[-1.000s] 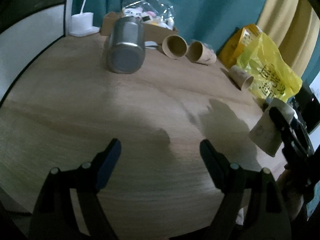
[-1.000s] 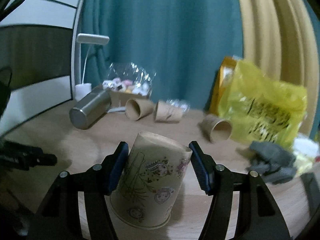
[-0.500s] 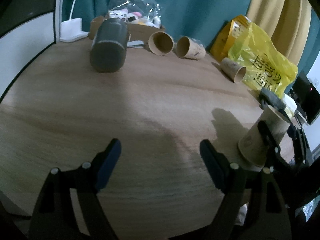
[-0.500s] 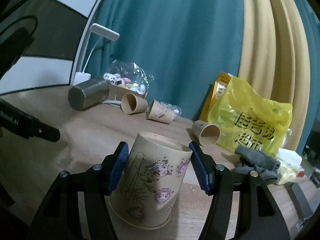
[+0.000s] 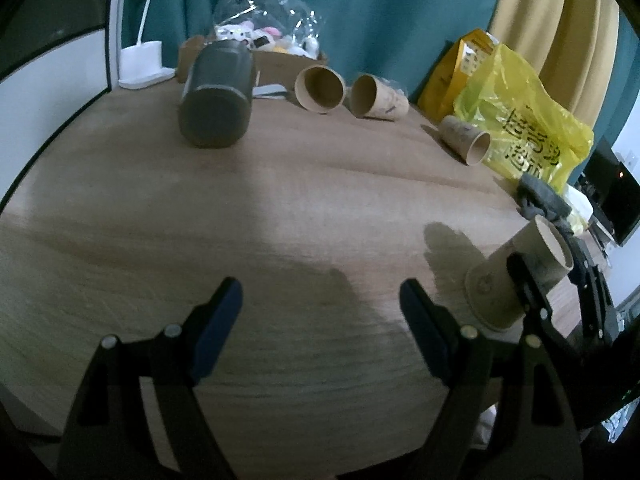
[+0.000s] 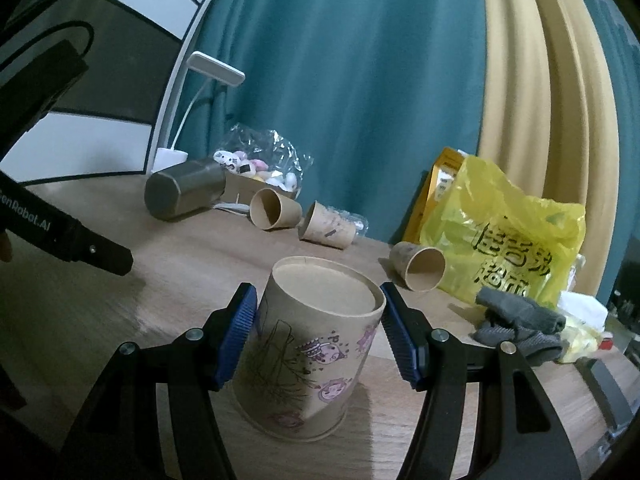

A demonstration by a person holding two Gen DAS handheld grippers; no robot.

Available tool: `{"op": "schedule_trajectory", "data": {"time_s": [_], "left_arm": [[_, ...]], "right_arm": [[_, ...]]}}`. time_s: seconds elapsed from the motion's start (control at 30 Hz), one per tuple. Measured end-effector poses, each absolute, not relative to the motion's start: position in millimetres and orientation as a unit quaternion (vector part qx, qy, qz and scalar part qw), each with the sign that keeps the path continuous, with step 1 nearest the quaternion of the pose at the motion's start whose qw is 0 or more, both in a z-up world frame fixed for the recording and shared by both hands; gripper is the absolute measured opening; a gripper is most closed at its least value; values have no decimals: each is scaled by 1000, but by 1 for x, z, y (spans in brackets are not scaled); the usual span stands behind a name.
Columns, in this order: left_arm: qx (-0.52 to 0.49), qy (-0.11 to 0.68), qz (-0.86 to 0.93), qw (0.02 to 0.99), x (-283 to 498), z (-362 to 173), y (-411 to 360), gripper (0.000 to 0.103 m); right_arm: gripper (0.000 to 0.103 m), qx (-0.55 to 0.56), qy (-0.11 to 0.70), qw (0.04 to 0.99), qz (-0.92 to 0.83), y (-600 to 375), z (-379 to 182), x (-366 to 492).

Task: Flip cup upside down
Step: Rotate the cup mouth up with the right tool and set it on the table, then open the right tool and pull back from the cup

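Wooden table (image 6: 168, 312) bears the inverted cup (image 6: 312, 356), clamped between the right tool (image 6: 318, 336).

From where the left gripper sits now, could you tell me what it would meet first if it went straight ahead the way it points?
The left gripper is open and empty. Straight ahead lies bare wooden table, so the way looks free until the paper cup lying on its side at the back. Depth is uncertain through the fisheye lens.
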State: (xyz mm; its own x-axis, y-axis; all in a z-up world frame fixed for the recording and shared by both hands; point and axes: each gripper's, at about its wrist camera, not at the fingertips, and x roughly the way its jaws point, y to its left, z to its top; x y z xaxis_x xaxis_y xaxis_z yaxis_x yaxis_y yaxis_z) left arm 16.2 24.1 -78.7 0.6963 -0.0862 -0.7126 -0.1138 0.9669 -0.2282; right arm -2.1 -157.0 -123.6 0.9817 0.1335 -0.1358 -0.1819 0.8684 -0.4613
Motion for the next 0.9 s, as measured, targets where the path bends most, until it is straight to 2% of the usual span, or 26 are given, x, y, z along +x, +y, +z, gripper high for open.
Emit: {"op": "schedule_trajectory", "data": {"time_s": [0.17,0.33,0.57,0.9], "left_arm": [[-122,379,10,917,14,-73,24,82],[-120,372,7,920,10,-68,20,82],[-104,343,-4,934,-3,-50,6,82],[-74,298,-30,951,-34,-20,-24,82]], "right_arm": [[66,-231,68,967,86,-156,-120,0],[83,-195,118,970,82,-158,-101,5],[83,-121,174,975,71,-175,-73,4],[83,-91,156,982,59,-189,-49,-40]]}}
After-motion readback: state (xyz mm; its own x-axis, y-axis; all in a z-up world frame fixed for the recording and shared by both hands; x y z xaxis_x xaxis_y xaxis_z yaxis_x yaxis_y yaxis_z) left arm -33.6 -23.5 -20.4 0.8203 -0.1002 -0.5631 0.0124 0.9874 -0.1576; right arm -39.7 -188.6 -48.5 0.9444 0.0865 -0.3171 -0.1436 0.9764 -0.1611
